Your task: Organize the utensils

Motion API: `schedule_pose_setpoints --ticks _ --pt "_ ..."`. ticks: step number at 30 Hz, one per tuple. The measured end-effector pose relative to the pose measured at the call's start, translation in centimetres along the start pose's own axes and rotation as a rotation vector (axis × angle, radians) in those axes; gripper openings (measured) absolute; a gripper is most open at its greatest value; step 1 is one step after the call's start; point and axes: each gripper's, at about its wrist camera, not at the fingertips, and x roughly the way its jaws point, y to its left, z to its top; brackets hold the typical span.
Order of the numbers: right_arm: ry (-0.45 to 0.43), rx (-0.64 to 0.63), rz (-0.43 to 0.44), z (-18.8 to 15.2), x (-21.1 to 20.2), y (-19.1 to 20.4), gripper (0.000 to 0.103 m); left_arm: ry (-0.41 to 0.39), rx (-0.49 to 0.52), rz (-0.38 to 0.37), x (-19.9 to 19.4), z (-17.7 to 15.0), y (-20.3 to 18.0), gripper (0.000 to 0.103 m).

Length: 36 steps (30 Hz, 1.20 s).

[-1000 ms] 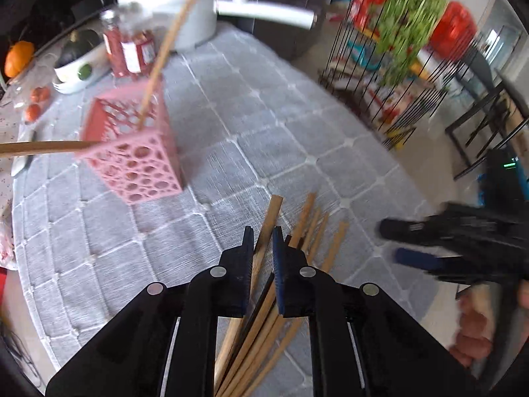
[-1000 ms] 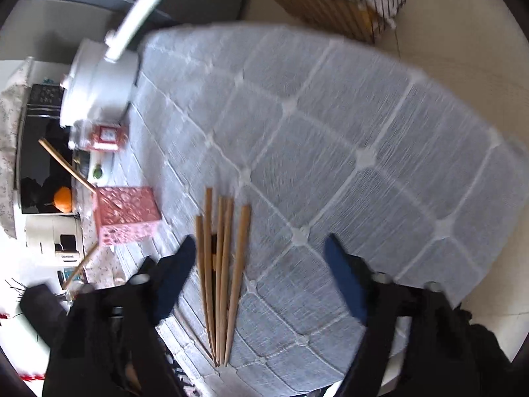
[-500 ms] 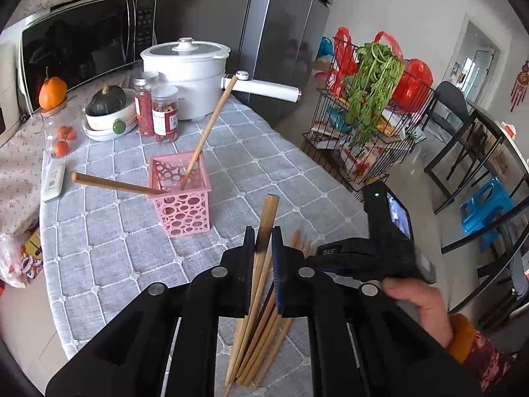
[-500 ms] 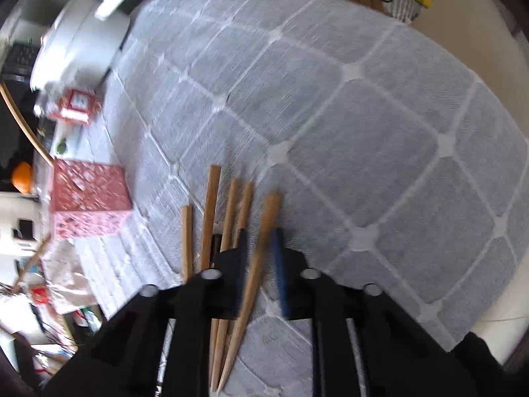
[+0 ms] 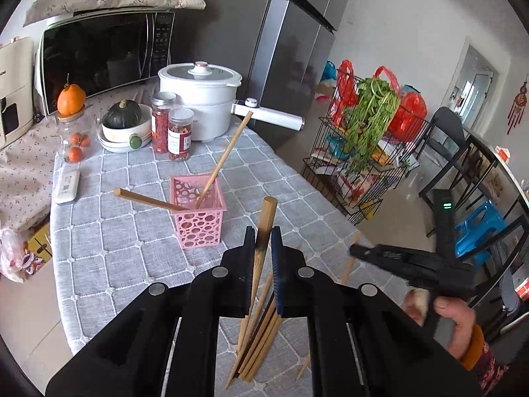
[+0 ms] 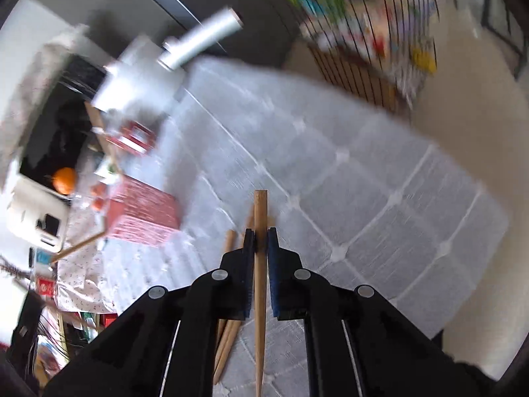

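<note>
Two chopsticks already lean in the pink holder [image 5: 198,218] out on the grey quilted counter [image 5: 109,258], poking out at different angles. From the left wrist view, the left hand-held gripper [image 5: 263,241] is clamped on one wooden chopstick [image 5: 266,218], its blunt end sticking up past the pads. Below it a loose pile of chopsticks [image 5: 261,337] lies on the cloth, five or so, hard to count exactly. Behind the holder: two red-filled jars [image 5: 172,129], a white pot [image 5: 201,99] with a long handle, a bowl holding a dark squash [image 5: 125,115], an orange [image 5: 71,99], a microwave [image 5: 105,56] and a tall fridge [image 5: 294,49]. A wire rack [image 5: 367,152] of greens stands on the floor to the right, and the right hand-held gripper [image 5: 357,251] comes in from that side.

Right wrist view is pretty blurry, but its jaws have just been closing and are now pinched on a single chopstick [image 6: 260,218]. Three or so more [image 6: 228,334] lie underneath. The holder sits off to the left, well apart.
</note>
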Motion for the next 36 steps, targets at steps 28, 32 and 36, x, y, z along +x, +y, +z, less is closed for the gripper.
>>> schedule_pose_setpoints --ticks 28,32,36 --pt "-0.100 0.098 0.126 4.1 -3.9 -2.4 0.008 0.544 -0.094 0.089 11.7 -9.1 3.3 0.049" --pt "-0.098 0.092 0.137 3.6 -4.0 -2.4 0.008 0.546 -0.124 0.083 11.3 -11.2 3.7 0.033" --pt "-0.107 0.082 0.148 3.2 -4.4 -2.0 0.008 0.547 -0.118 0.114 11.5 -12.3 3.6 0.031"
